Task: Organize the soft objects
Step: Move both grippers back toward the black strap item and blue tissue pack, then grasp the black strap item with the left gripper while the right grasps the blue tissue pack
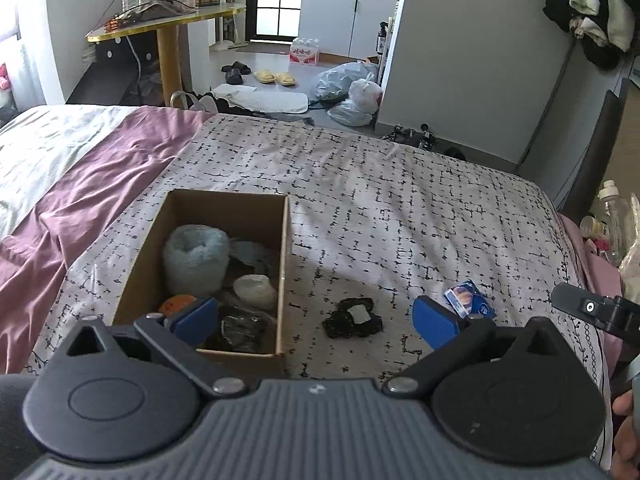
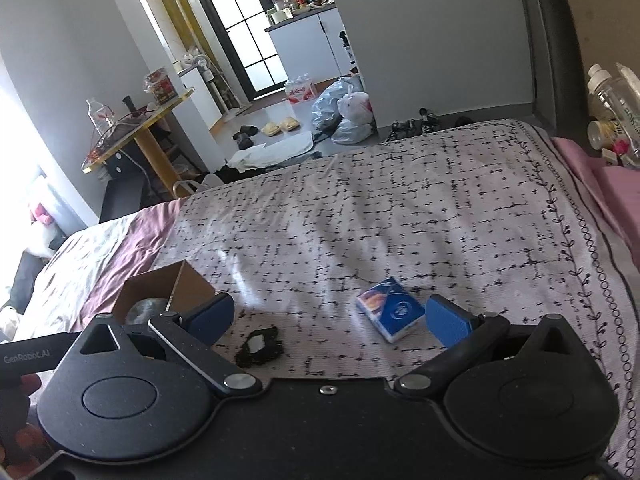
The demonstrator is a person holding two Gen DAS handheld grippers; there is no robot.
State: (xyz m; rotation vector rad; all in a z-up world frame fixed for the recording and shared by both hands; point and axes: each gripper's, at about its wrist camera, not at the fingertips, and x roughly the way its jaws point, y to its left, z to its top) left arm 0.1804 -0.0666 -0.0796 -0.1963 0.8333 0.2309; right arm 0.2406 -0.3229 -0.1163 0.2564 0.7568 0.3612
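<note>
A cardboard box (image 1: 285,248) sits on the patterned bedspread and holds a fluffy pale-blue roll (image 1: 196,258), a whitish soft lump (image 1: 256,290), an orange item (image 1: 178,304) and a dark item in clear wrap (image 1: 240,330). Right of the box lies a black scrunchie-like item with a white tag (image 1: 353,317) (image 2: 260,346). A blue tissue pack (image 1: 470,299) (image 2: 392,313) lies further right. My left gripper (image 1: 314,316) is open, empty, straddling the box's right wall. Over the bedspread my right gripper (image 2: 330,318) is open and empty, with the scrunchie and the tissue pack in front of it.
A purple sheet (image 1: 100,184) covers the bed's left part. Bottles (image 2: 612,100) stand off the bed's right side. Beyond the far edge are a gold-rimmed table (image 1: 168,24), slippers (image 1: 276,77) and plastic bags (image 1: 352,92) on the floor.
</note>
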